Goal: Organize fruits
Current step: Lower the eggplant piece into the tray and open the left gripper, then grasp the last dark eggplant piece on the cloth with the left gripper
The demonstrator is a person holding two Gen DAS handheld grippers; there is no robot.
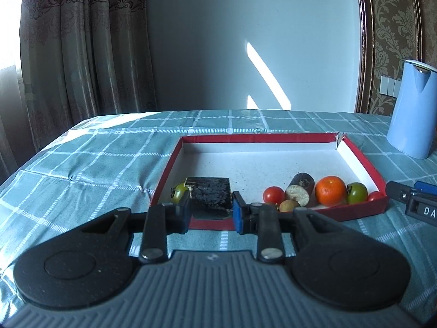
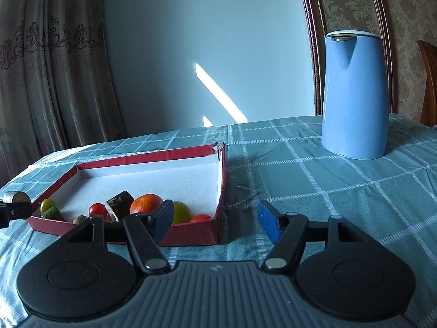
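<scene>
Our left tool (image 1: 210,210) is clenched on a dark sugarcane piece (image 1: 210,195), held above the near-left corner of the red box (image 1: 355,151). Our right tool (image 2: 215,222) stands released over the counter (image 2: 341,186), just beside the box's right wall. An orange (image 1: 330,190) and tomatoes (image 1: 273,194) lie along the box's near edge.

We see a table (image 2: 314,180) under a teal checked cloth (image 1: 90,161) — on it rest a shallow red box (image 1: 273,137) and, toward the right, an upright blue jug (image 2: 355,95).
</scene>
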